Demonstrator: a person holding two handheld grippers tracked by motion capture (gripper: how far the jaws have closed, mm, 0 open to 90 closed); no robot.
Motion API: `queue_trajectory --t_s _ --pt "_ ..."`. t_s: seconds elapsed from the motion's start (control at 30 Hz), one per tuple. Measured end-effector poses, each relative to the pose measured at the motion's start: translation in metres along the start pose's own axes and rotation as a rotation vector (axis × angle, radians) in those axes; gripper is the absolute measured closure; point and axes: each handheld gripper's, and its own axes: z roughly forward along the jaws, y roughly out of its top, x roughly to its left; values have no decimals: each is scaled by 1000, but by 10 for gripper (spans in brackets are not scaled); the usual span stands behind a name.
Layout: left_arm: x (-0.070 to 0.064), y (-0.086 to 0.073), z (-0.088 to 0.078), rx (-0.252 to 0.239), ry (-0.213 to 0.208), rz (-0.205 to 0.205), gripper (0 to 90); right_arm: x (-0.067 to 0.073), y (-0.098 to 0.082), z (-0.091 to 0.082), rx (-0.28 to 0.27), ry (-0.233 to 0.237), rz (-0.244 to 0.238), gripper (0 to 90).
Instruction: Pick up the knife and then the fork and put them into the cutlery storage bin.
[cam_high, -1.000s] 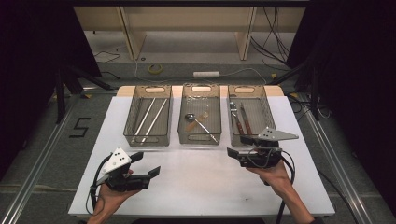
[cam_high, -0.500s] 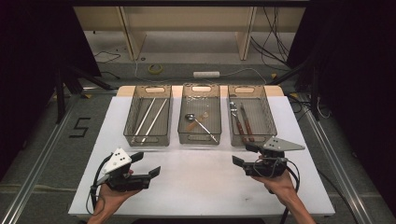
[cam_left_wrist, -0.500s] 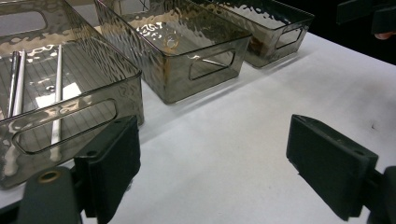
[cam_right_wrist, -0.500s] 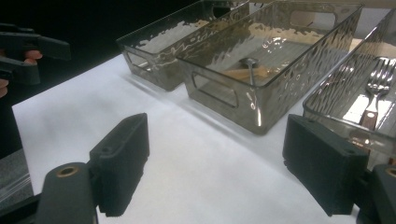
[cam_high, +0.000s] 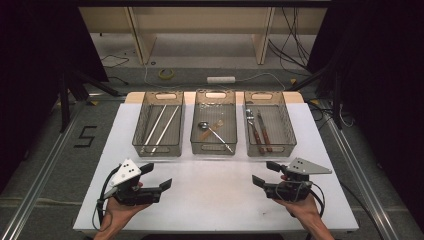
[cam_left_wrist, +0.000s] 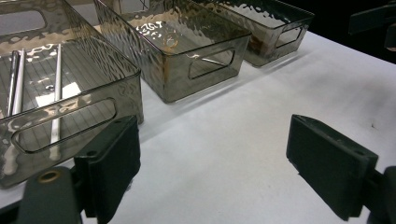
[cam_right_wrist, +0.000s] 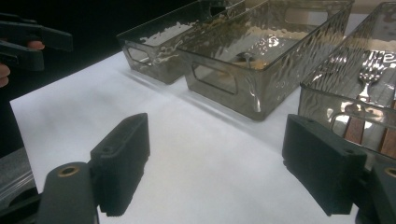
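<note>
Three smoky clear bins stand in a row at the back of the white table (cam_high: 215, 187). The left bin (cam_high: 141, 131) holds two long metal rods (cam_high: 161, 126). In the middle bin (cam_high: 197, 131) lies a metal ladle (cam_high: 212, 131). A fork and a wooden-handled utensil (cam_high: 257, 131) rest in the right bin (cam_high: 286, 131). My left gripper (cam_high: 156, 176) hovers open over the near left of the table, nothing between its jaws (cam_left_wrist: 219, 163). My right gripper (cam_high: 265, 173) is open and empty at the near right, in front of the right bin (cam_right_wrist: 345, 100).
Bare white tabletop spreads between the two grippers and in front of the bins. Beyond the table, cables, a power strip (cam_high: 221, 79) and a roll of tape (cam_high: 166, 73) lie on the floor. Metal rails run along both sides.
My right gripper has drawn back from the right bin toward the near edge of the table, still open. The left gripper has stayed where it was.
</note>
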Motion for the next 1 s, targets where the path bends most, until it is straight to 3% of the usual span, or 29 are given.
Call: queue_trajectory --t_s 0.4,1.0 --pt "0 0 0 -1 -5 -2 169 6 -12 -5 14 -21 -15 233" --pt "0 0 1 0 -6 0 168 7 -11 -4 9 -24 -26 230"
